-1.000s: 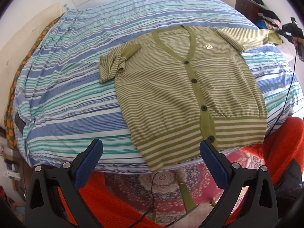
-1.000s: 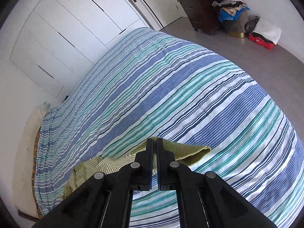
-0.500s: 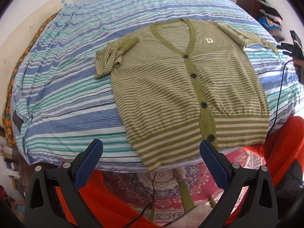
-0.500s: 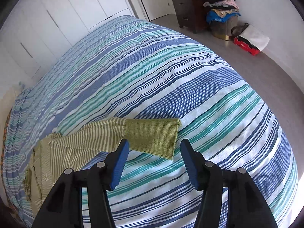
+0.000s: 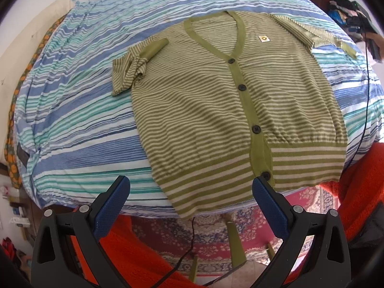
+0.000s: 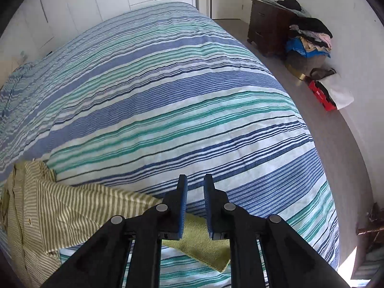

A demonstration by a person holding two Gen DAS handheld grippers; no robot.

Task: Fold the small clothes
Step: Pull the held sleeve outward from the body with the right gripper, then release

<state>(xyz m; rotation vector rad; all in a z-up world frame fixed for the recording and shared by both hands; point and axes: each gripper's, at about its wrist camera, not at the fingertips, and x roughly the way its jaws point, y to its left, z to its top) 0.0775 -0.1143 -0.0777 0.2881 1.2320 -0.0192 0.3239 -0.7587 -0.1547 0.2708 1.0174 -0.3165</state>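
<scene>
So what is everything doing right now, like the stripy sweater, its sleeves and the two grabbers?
Cardigan: lying flat on the bed, front up, buttoned, hem hanging off the edge.
One sleeve: crumpled, cuff folded back onto the body.
Other sleeve: stretched out flat across the bedspread.
Left gripper: jaws wide open, holding nothing.
Right gripper: jaws slightly apart, above the sleeve's cuff, not pinching it.
</scene>
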